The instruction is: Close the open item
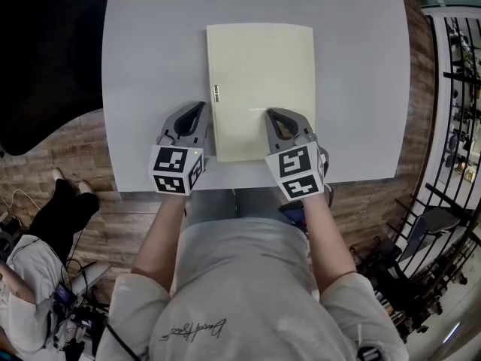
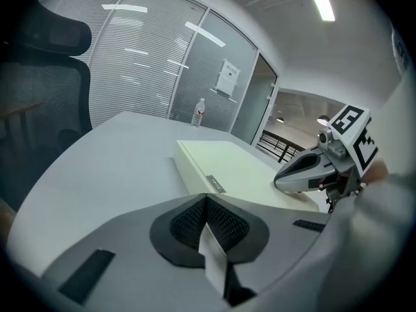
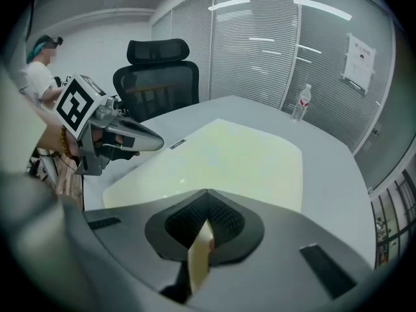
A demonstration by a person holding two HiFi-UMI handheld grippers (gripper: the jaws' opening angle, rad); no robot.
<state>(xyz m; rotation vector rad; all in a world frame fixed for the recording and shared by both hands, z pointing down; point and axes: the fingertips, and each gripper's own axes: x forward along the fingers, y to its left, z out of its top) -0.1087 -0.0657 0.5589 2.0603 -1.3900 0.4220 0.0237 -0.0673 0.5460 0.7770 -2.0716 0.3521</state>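
Observation:
A pale yellow flat file box lies with its lid down on the grey table, a small metal label holder on its left side. My left gripper is shut and rests on the table just left of the box's near corner. My right gripper is shut too, its tip over the box's near right part. In the left gripper view the box runs ahead of the shut left gripper, with the right gripper on it. The right gripper view shows the lid beyond the right gripper.
A water bottle stands at the table's far end. A black office chair sits off the table's left side. The near table edge is right behind both grippers. A black railing runs along the right.

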